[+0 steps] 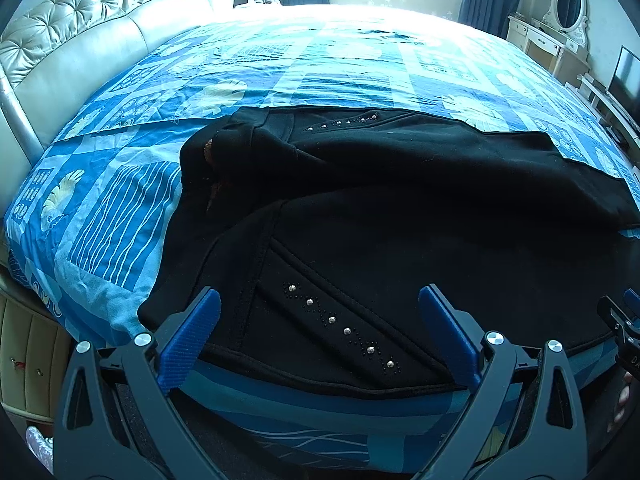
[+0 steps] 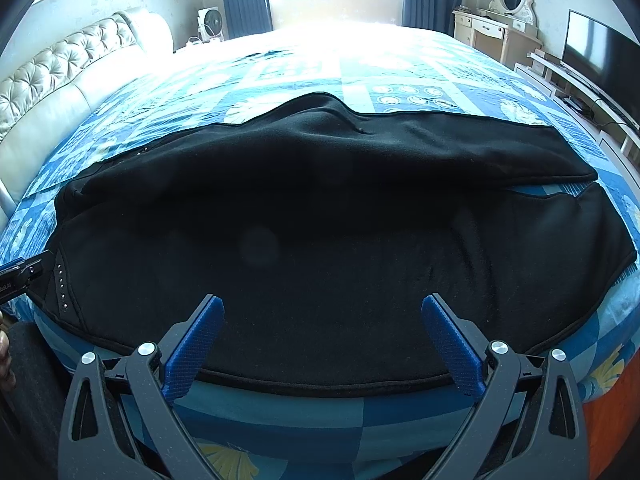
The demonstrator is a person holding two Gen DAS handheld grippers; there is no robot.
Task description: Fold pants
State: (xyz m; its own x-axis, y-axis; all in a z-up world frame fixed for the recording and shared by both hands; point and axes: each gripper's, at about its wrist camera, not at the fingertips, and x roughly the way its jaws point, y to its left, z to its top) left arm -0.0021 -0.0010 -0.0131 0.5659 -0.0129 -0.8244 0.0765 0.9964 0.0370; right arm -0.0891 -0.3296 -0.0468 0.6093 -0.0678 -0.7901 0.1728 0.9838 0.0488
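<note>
pants (image 1: 400, 208): black, spread flat across the bed (image 1: 200, 92), waistband at left | left tool (image 1: 320, 332): jaws spread, over studded pocket by near hem | right tool (image 2: 323, 338): jaws spread, empty, over near edge

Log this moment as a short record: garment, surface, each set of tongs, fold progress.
garment: black pants, spread across the near side of the bed, waistband toward the headboard
detail: stud rows by the pockets
surface: blue patterned bedspread
left tongs: open, empty, at the near edge by the waist
right tongs: open, empty, at the near edge over a leg
fold progress: legs side by side, no fold visible
</note>
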